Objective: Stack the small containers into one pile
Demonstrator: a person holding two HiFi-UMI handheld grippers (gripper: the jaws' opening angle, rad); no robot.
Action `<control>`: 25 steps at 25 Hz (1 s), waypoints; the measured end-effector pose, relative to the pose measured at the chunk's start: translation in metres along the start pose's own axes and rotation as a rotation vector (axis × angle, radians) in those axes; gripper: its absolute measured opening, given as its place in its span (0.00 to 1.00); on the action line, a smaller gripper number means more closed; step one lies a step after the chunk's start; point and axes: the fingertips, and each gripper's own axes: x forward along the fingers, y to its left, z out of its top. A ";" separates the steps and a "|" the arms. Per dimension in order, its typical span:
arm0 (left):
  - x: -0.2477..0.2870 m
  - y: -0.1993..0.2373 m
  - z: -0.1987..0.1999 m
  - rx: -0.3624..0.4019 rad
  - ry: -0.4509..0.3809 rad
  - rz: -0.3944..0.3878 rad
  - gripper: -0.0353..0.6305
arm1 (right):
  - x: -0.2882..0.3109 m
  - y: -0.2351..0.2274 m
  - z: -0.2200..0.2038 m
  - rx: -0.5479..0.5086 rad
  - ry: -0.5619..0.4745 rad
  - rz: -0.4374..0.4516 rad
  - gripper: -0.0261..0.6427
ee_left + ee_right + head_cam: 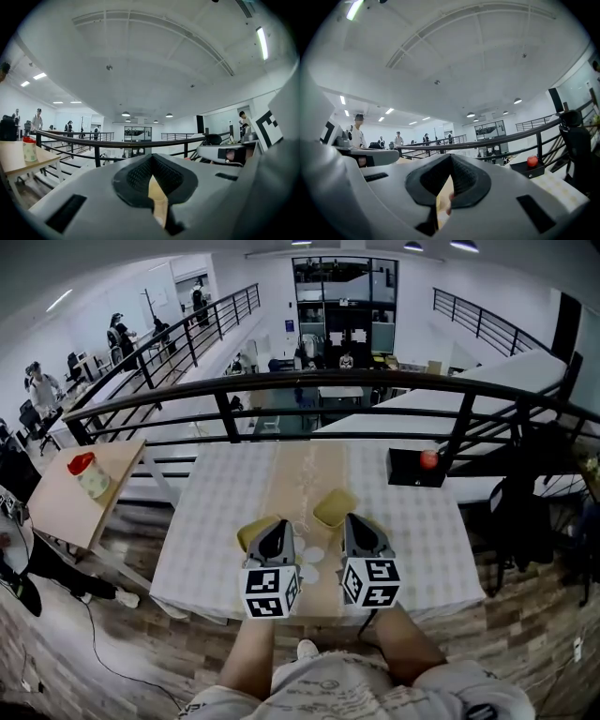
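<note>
Two small yellow-green containers lie apart on the checked tablecloth. One container (335, 507) sits right of the tan runner, just ahead of my right gripper (352, 519). The other container (253, 532) is at the left, partly hidden behind my left gripper (275, 525). Both grippers are held side by side over the table's near half, pointing away from me. In the left gripper view the left gripper (151, 161) has its jaws closed, with only a thin slit of tan surface showing. The right gripper (451, 159) looks the same in its own view. Neither holds anything.
A black box (410, 474) with a red apple (429, 459) stands at the table's far right. A black railing (309, 381) runs just behind the table. A side table (66, 502) at the left carries a red-lidded cup (86, 472). Small white round pieces (312, 554) lie between the grippers.
</note>
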 end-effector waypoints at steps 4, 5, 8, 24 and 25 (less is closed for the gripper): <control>0.024 0.031 -0.002 -0.002 0.004 -0.019 0.06 | 0.036 0.005 -0.002 0.003 0.000 -0.024 0.04; 0.030 0.037 -0.004 -0.003 0.008 -0.025 0.06 | 0.044 0.005 -0.003 0.004 0.000 -0.031 0.04; 0.047 0.051 -0.010 -0.002 0.021 -0.046 0.06 | 0.060 0.002 -0.007 0.012 0.002 -0.056 0.04; 0.095 0.084 -0.061 -0.029 0.128 -0.030 0.06 | 0.102 -0.039 -0.044 0.018 0.085 -0.100 0.04; 0.096 0.086 -0.065 -0.026 0.136 -0.026 0.06 | 0.103 -0.040 -0.047 0.018 0.091 -0.101 0.04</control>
